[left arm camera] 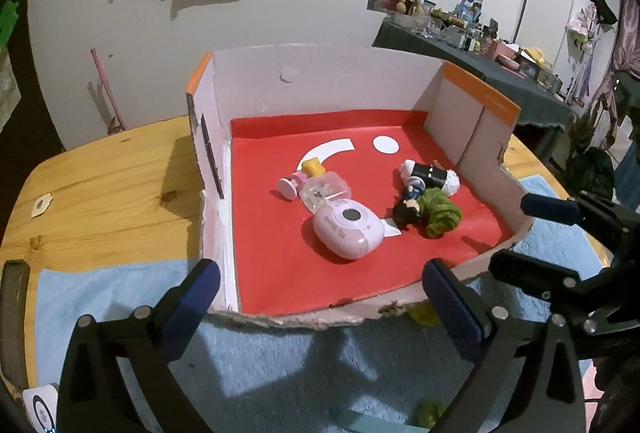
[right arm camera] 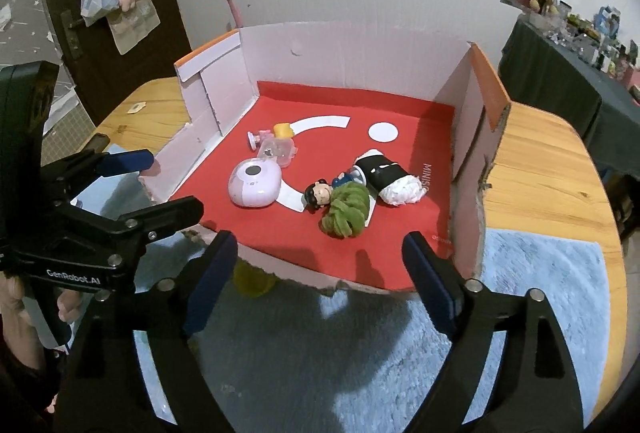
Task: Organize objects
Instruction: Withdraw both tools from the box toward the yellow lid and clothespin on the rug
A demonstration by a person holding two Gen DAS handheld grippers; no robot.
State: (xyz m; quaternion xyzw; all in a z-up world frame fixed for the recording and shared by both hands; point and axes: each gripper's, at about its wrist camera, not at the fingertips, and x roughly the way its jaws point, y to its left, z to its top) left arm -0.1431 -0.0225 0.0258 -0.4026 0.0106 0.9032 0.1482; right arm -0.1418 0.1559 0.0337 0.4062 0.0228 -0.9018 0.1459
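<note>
Blue fuzzy mat [left arm camera: 280,361] lies under both grippers, just in front of the box [left arm camera: 288,81]. Left gripper [left arm camera: 324,297] has its fingers spread wide with nothing between them. Right gripper [right arm camera: 320,265] also has its fingers spread apart and holds nothing. Both hang at the torn front wall of the box. Inside the box, on its red floor, a pink toy camera [left arm camera: 346,231] sits near the front. Behind it lies a clear little bottle [left arm camera: 324,189]. To the right of the camera lie a small doll [right arm camera: 318,195], a green fuzzy ball [right arm camera: 348,211] touching it, and a black and white roll [right arm camera: 390,179]. Outside the box, something yellow-green [left arm camera: 424,313] sits against its front wall.
</note>
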